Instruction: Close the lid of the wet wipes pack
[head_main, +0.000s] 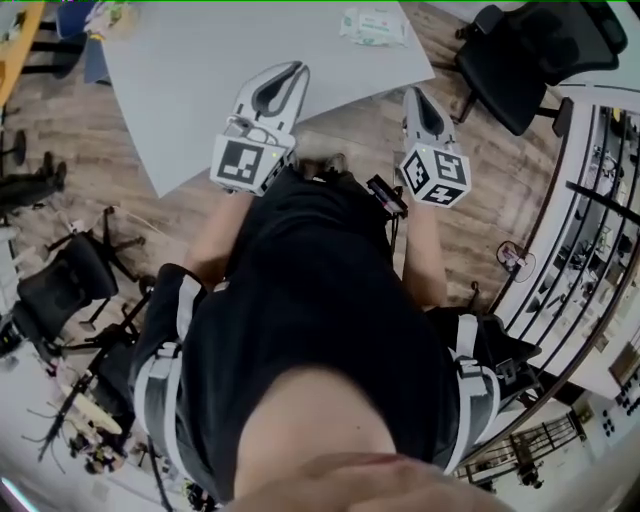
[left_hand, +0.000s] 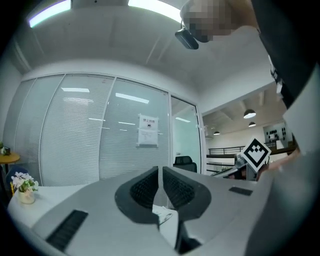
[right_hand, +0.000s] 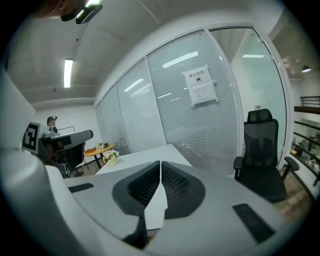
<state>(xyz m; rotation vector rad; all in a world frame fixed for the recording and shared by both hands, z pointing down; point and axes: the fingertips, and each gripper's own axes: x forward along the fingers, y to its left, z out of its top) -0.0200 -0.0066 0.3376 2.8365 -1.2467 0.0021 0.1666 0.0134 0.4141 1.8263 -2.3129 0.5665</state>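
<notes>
The wet wipes pack (head_main: 373, 24), white with green print, lies on the far part of the grey table (head_main: 200, 70); it is too small to show how its lid stands. Both grippers are held up close to the person's chest, well short of the pack. In the head view my left gripper (head_main: 299, 68) hangs over the table's near edge and my right gripper (head_main: 413, 93) over the wooden floor beside it. The left gripper view shows the left gripper (left_hand: 160, 170) with jaws together and nothing held. The right gripper (right_hand: 160, 164) is likewise shut and empty.
A black office chair (head_main: 530, 50) stands right of the table, another (head_main: 60, 290) at the left among cables. Ahead of the grippers is a glass wall with blinds and a paper notice (left_hand: 147, 130). A flower pot (left_hand: 22, 187) sits on the table's left end.
</notes>
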